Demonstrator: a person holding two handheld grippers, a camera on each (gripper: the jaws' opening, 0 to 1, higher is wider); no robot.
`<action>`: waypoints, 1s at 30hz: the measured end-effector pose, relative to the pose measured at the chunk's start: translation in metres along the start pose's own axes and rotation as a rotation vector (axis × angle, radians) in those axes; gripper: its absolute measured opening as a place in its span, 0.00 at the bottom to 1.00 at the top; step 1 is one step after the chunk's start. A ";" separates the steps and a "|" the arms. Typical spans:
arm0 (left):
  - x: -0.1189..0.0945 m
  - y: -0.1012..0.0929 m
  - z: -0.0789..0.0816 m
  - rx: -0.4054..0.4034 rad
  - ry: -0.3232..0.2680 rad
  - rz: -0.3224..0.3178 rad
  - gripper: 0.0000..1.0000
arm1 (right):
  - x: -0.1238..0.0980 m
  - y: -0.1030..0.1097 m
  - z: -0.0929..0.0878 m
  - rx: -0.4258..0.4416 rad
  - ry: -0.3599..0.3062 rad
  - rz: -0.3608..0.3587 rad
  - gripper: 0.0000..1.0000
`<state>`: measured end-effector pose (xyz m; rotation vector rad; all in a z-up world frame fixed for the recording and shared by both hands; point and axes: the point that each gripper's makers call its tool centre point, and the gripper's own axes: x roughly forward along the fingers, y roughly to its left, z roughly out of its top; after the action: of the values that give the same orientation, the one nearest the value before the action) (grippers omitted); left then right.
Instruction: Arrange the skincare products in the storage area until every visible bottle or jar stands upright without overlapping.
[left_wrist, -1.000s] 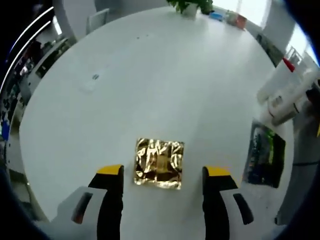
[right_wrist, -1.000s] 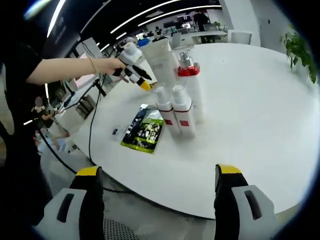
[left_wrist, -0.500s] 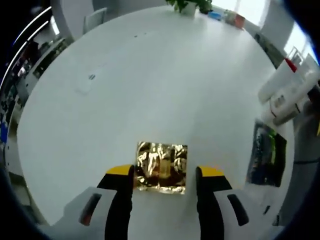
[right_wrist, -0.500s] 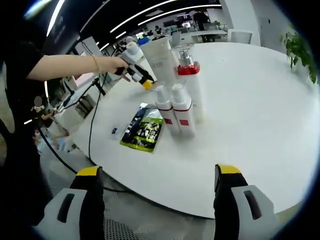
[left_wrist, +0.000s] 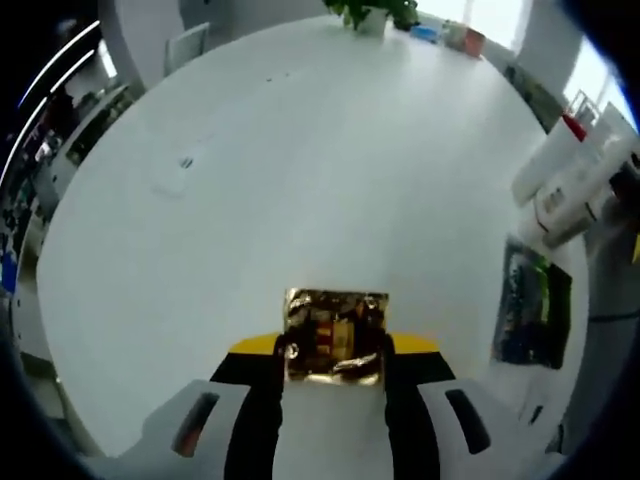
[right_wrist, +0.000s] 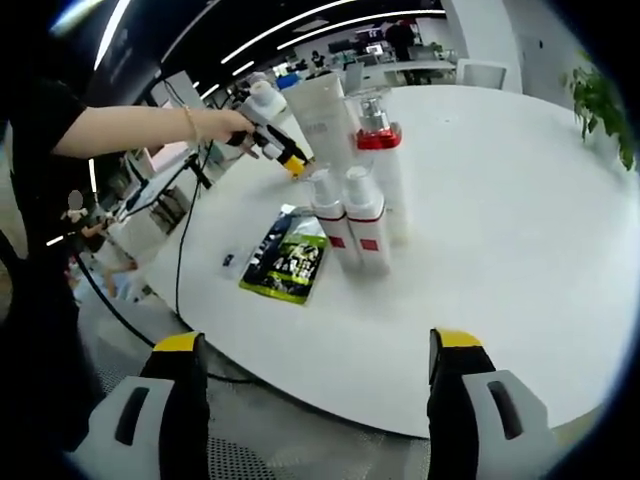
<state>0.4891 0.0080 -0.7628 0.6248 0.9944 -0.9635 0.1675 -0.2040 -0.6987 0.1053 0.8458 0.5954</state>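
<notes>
A crinkled gold foil sachet (left_wrist: 335, 333) lies flat on the white round table (left_wrist: 300, 170), and my left gripper (left_wrist: 335, 362) is shut on it, one jaw pressing each side. Several white skincare bottles (left_wrist: 572, 178) stand at the right edge of the left gripper view. In the right gripper view the same cluster is upright: two small white bottles with red labels (right_wrist: 350, 222), a clear bottle with a red collar (right_wrist: 380, 150) and a tall white tube (right_wrist: 325, 112). My right gripper (right_wrist: 318, 350) hangs open off the table's near edge, holding nothing. A person's hand holds the left gripper (right_wrist: 270, 142) beyond the bottles.
A green and black sachet (right_wrist: 285, 260) lies flat beside the bottles, also visible as a dark packet (left_wrist: 530, 305). A potted plant (left_wrist: 372, 12) stands at the table's far rim. A cable (right_wrist: 185, 250) hangs off the table edge. Chairs and desks surround the table.
My left gripper's jaws have closed inward from wide apart onto the gold sachet's two sides, and the gripper moved slightly forward. The right gripper has stayed still and open.
</notes>
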 end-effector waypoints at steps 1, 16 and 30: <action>0.001 0.002 -0.001 0.005 0.001 0.001 0.40 | 0.000 0.000 0.000 0.000 0.001 0.002 0.91; -0.022 -0.011 0.005 0.098 0.009 0.010 0.40 | -0.001 0.004 0.002 -0.013 -0.008 0.011 0.91; -0.054 -0.040 0.010 0.170 0.001 0.019 0.40 | -0.002 0.009 0.005 -0.040 -0.023 0.026 0.90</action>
<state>0.4464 0.0019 -0.7103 0.7751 0.9119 -1.0384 0.1664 -0.1963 -0.6912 0.0870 0.8109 0.6342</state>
